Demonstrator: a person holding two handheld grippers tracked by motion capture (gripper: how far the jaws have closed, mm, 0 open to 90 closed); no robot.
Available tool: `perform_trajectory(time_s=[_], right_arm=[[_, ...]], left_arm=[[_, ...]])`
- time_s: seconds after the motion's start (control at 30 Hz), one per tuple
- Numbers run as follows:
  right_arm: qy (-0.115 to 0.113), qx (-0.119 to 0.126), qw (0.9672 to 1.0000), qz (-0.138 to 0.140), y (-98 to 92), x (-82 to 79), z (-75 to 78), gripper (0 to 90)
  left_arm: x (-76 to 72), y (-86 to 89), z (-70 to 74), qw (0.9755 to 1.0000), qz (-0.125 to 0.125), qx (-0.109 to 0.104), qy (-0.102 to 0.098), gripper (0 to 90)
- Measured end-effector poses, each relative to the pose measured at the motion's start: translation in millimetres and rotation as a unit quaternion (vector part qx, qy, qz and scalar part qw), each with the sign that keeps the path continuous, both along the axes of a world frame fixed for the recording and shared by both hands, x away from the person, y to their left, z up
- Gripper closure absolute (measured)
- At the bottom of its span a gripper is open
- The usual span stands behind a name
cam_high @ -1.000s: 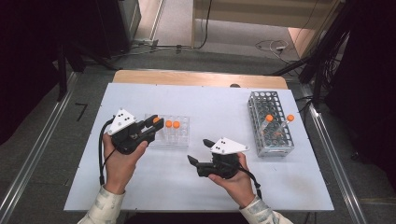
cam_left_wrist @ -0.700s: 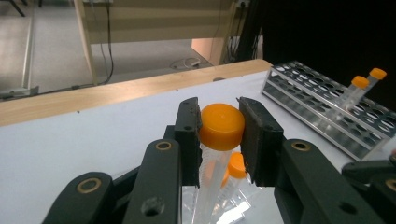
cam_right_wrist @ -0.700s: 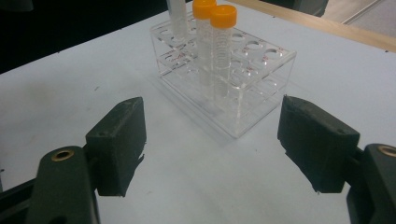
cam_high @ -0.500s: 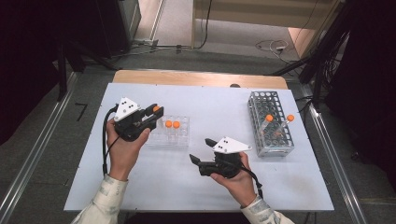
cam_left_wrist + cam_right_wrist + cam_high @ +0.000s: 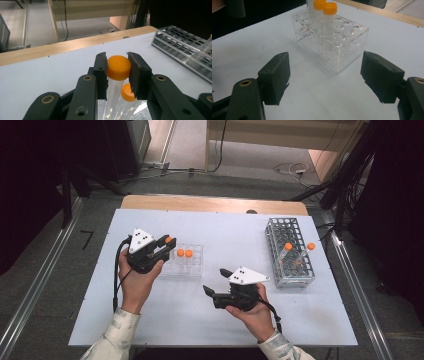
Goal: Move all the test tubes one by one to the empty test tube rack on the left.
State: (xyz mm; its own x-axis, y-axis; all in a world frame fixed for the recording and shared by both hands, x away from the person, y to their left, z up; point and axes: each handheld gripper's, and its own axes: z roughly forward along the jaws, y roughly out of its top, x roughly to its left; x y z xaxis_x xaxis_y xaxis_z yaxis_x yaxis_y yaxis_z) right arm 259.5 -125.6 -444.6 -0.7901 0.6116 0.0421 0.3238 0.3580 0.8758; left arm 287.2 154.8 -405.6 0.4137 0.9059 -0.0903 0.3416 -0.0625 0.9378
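My left gripper [image 5: 167, 241] is shut on the orange cap of a clear tube [image 5: 118, 67], held upright at the left end of the clear plastic rack [image 5: 196, 265]. The tube's lower end reaches down toward the rack; I cannot tell whether it sits in a hole. Two orange-capped tubes [image 5: 184, 253] stand in that rack. My right gripper [image 5: 216, 281] is open and holds nothing, low over the table in front of the rack. In the right gripper view its jaws [image 5: 324, 77] stand wide apart, facing the clear rack [image 5: 342, 50] and a capped tube [image 5: 330, 8].
A metal wire rack [image 5: 292, 270] stands at the right with two orange-capped tubes [image 5: 288, 246] leaning in it; it also shows as the metal rack [image 5: 180, 45]. A wooden strip [image 5: 210, 204] runs along the white table's far edge.
My left gripper has moved a little away from the person and to the right with the tube, closer to the clear rack. The right gripper has stayed put.
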Motion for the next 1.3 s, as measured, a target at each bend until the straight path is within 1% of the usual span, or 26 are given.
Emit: perform_trajectory(time_s=[0.27,0.33,0.57,0.8,0.83,0.93,1.0,1.1,1.2,1.23,1.3], right_arm=[[0.002,0.000,1.0000,0.001,0.9,-0.3,-0.8,22.4],[0.002,0.000,1.0000,0.001,0.8,-0.2,-1.0,22.4],[0.003,-0.001,1.0000,0.001,1.0,-0.3,-1.5,22.4],[0.002,0.000,1.0000,0.000,0.5,-0.3,-1.4,22.4],[0.000,0.000,1.0000,0.000,0.3,-0.2,-1.4,22.4],[-0.001,0.000,1.0000,-0.003,-1.3,0.0,-1.0,22.4],[-0.003,0.000,1.0000,-0.006,-2.9,0.3,-0.7,22.4],[-0.003,0.001,0.9999,-0.013,-7.7,1.4,-0.3,22.4],[-0.004,-0.001,0.9998,-0.021,-15.1,2.8,-0.8,22.5],[-0.004,-0.001,0.9997,-0.024,-18.7,3.6,-1.1,22.4],[-0.007,-0.001,0.9993,-0.037,-27.9,4.7,-0.7,22.5]], left_arm=[[0.6,-2.6,-16.3,0.9999,0.003,0.006,0.013,70.0],[0.6,-2.7,-18.8,0.9999,0.004,0.003,0.014,70.0],[-0.2,-2.7,-19.9,0.9999,0.001,0.000,0.017,69.1],[-3.4,-1.5,-17.4,0.9999,-0.002,-0.010,0.014,62.9],[-3.9,-1.2,-17.0,0.9998,-0.004,-0.012,0.014,61.4],[-6.9,-0.1,-14.4,0.9994,-0.011,-0.027,0.017,56.4],[-10.4,-0.1,-11.8,0.9990,-0.013,-0.039,0.016,50.0],[-16.7,-0.5,-7.7,0.9986,-0.017,-0.049,0.013,40.4],[-23.0,-0.4,-5.5,0.9982,-0.024,-0.052,0.018,30.7],[-26.2,0.0,-5.2,0.9978,-0.027,-0.056,0.022,28.7],[-31.4,0.4,-5.4,0.9978,-0.026,-0.056,0.022,25.6]])
